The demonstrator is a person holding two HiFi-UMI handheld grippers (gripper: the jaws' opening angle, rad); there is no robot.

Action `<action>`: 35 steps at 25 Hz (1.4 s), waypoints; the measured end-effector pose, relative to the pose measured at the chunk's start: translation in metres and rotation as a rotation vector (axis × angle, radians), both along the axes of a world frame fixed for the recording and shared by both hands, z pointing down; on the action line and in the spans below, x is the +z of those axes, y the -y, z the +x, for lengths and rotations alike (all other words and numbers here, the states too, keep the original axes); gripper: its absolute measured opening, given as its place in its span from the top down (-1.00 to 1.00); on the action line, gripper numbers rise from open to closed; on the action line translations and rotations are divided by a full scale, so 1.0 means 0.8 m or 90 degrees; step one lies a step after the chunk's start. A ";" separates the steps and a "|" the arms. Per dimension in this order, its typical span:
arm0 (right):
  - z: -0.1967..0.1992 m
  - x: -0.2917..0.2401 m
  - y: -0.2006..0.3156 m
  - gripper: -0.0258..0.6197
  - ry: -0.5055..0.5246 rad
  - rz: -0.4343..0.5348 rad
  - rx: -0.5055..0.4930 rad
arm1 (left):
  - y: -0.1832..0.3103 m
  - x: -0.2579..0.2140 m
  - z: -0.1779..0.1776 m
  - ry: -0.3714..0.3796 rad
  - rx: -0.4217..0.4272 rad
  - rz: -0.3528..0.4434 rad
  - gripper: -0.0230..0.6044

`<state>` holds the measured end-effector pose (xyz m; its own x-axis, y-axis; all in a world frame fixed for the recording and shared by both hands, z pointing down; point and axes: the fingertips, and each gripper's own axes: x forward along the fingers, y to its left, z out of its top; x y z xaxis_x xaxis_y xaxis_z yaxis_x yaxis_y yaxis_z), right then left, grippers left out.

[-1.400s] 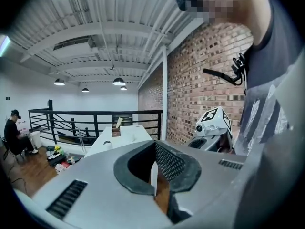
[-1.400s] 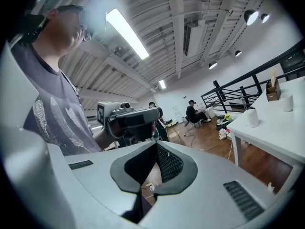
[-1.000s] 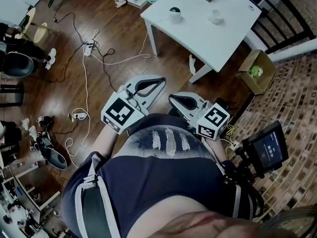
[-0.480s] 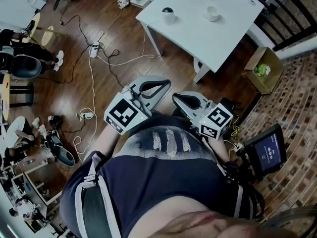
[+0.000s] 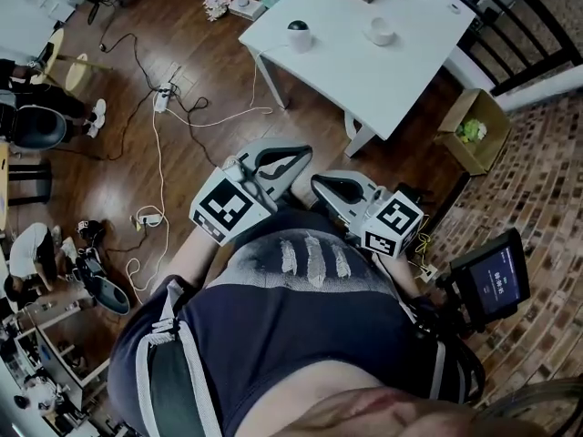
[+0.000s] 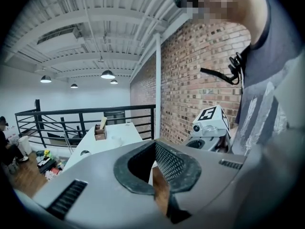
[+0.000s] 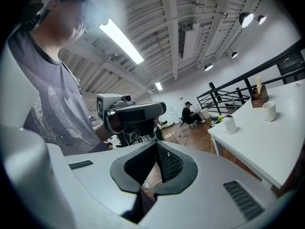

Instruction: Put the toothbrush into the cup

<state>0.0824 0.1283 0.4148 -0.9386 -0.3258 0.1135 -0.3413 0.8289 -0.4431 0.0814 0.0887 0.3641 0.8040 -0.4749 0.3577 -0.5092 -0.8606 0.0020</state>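
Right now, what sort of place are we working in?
Probably a loft-style office or lab workspace: a brick wall, a black railing like a mezzanine edge, and a wood floor strewn with cables beside a white table.

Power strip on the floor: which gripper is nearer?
Left. The left gripper hangs to the right of the power strip, nearer the person; the right gripper is farther right.

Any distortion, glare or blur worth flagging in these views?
Head view: sharp, evenly lit, mild bending at edges. Left gripper view: heavy fisheye, black corners. Right gripper view: same fisheye; ceiling light strip blooms into haze at upper left.
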 end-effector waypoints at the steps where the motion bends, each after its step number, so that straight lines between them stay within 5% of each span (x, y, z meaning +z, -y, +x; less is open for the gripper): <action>1: -0.001 0.000 0.003 0.92 -0.007 0.002 0.002 | 0.003 0.000 -0.001 -0.005 0.002 0.001 0.97; 14: -0.025 0.001 0.065 0.92 -0.086 0.005 0.038 | 0.070 -0.009 -0.042 -0.065 0.004 0.012 0.97; 35: -0.140 -0.004 0.171 0.92 -0.175 0.030 0.046 | 0.186 -0.011 -0.173 -0.142 -0.007 0.011 0.97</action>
